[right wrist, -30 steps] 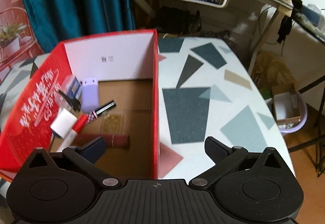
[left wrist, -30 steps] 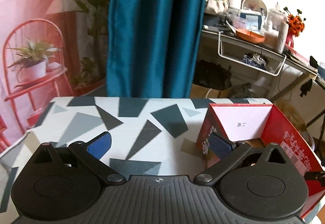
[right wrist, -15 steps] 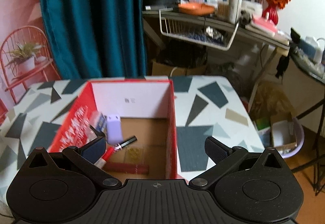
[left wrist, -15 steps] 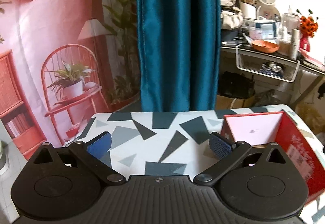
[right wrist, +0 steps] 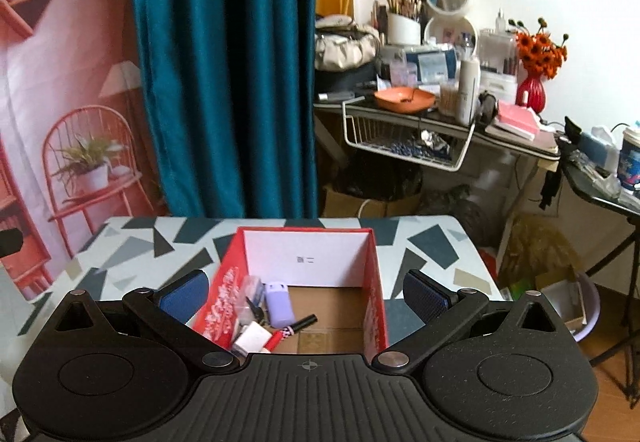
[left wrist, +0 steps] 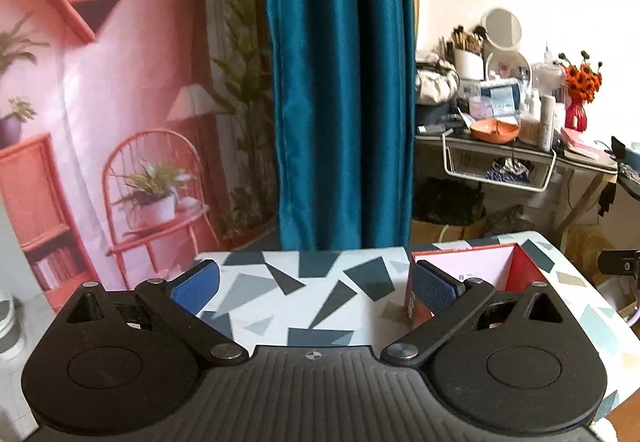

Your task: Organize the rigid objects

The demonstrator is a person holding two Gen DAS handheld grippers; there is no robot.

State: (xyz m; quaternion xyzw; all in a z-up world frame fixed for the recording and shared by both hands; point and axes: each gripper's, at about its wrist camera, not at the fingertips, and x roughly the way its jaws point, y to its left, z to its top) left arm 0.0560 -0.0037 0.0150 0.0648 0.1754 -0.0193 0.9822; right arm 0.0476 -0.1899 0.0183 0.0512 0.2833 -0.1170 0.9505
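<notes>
Both grippers, left (left wrist: 314, 284) and right (right wrist: 306, 292), gaped empty; red box (right wrist: 376, 298) on patterned tabletop (right wrist: 424, 242) held purple case (right wrist: 279, 302), marker (right wrist: 290, 330); teal curtain (right wrist: 224, 61), cluttered desk (right wrist: 440, 121) behind

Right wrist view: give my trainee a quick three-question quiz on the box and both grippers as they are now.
1. True or false: the red box on the patterned table already holds several small items.
2. Which item lies inside the box? A) a lilac case B) a banana C) a spoon
3. Fill in: both the left gripper and the right gripper are ____ and hold nothing.

Key: 1 true; 2 A; 3 open. A red-and-black marker and a white block also lie in the box, near its left wall.
</notes>
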